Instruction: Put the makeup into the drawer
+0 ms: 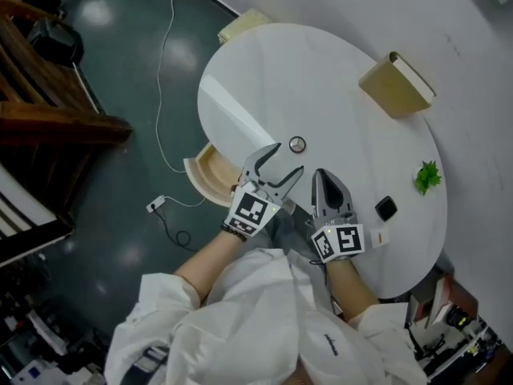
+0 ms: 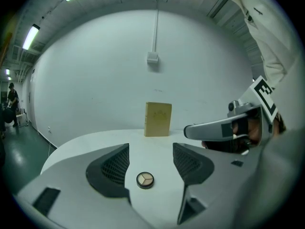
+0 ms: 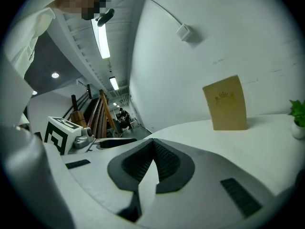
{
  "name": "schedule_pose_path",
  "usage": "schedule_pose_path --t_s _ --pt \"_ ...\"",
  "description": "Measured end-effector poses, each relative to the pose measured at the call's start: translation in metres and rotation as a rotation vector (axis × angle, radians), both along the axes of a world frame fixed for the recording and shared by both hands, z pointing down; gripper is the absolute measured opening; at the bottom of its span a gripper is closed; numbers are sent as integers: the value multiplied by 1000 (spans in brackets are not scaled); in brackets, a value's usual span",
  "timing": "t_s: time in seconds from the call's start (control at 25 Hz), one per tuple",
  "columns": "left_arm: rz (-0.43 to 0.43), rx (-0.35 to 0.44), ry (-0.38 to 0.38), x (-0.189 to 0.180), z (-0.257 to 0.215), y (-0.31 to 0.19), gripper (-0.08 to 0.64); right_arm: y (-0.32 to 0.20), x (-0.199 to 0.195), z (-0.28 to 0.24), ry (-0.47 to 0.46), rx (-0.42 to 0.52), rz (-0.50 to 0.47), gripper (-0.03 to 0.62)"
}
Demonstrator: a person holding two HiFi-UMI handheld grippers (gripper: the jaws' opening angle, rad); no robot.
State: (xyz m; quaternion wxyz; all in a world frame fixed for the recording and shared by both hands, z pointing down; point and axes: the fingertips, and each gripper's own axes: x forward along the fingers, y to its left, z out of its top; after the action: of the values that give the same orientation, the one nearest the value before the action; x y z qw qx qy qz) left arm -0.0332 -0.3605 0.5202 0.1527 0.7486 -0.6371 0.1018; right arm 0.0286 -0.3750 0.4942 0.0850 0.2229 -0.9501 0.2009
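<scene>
The left gripper (image 2: pixel 150 168) is spread wide, its gap lined up on the compact (image 2: pixel 145 180), which lies untouched on the table (image 1: pixel 321 70), likely for a pinch. The right gripper (image 3: pixel 153 168), pressed together and empty, hangs at its 3 o'clock. The drawer (image 1: pixel 210 175) stands open at the table's 8 o'clock edge, ready to receive.

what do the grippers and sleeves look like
The left gripper and right gripper look alike. Each is light grey and tapers to two pointed jaws lined with black ribbed pads. Each has a white cube with black square markers at its rear. The person wears a white long-sleeved coat.
</scene>
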Motion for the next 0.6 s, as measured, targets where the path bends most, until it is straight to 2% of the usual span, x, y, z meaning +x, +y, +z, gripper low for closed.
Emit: schedule_pose_path --t_s 0.2,0.6 --pt "26 -38 -39 -4 31 -11 279 -4 -10 30 40 -25 1 17" --pt "95 -115 -60 3 87 -33 279 -18 -14 77 107 -54 46 17"
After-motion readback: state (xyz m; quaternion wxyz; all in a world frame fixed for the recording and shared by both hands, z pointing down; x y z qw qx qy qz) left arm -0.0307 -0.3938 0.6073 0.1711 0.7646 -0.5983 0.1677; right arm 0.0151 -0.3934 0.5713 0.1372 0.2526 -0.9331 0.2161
